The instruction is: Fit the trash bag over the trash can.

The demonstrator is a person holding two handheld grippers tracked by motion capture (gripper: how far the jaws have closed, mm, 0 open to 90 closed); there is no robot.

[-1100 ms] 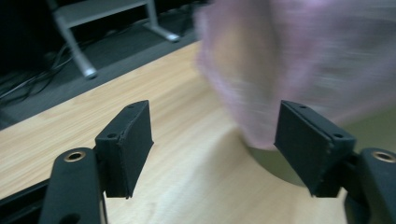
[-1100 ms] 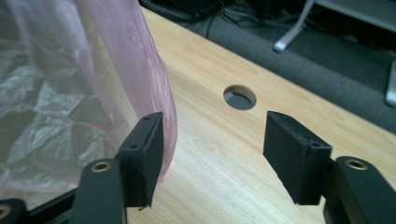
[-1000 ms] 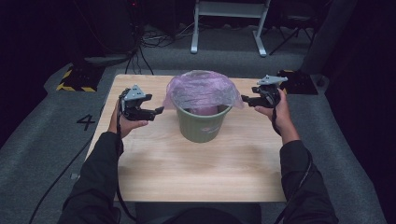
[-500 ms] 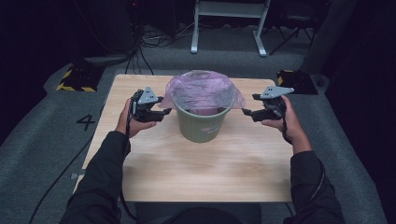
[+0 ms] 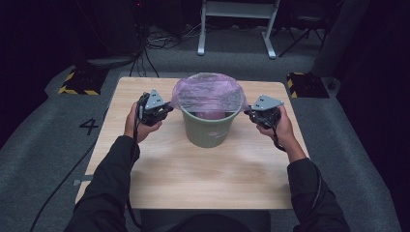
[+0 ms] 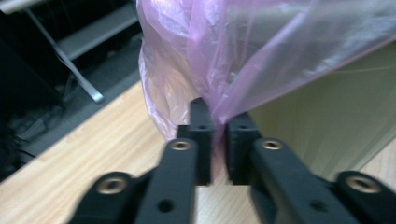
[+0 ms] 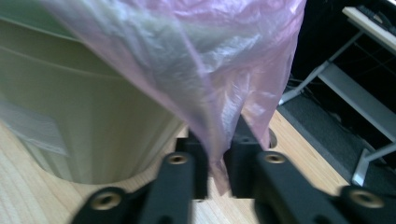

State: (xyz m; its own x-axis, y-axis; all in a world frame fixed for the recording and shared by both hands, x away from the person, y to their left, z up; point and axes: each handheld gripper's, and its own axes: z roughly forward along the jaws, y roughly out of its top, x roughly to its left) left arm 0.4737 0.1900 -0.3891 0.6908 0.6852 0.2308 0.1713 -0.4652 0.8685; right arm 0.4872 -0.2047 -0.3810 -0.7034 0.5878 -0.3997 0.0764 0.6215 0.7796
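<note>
A green bin [image 5: 209,130] stands mid-table, lined with a thin pink plastic bag [image 5: 209,94] folded over its rim. My left gripper [image 5: 170,107] is at the bin's left side. Its jaws have just been closing and are now shut on a hanging fold of the bag [image 6: 243,56], seen up close between my left gripper's [image 6: 218,135] pads beside the bin wall [image 6: 322,121]. My right gripper [image 5: 247,113] is at the bin's right side. It too has just been closing and pinches the bag's overhang [image 7: 201,60] at my right gripper [image 7: 218,149], with the bin [image 7: 84,121] to its left.
The wooden table [image 5: 203,179] has bare board in front of the bin. Behind it stands a white metal frame [image 5: 237,29] on the grey floor. Yellow-black striped blocks [image 5: 77,84] and cables lie at the back left, another block [image 5: 302,79] at the right.
Both grippers have drawn in toward the bin, the right one farther. Their jaws were open earlier and have closed on the bag's overhang on each side.
</note>
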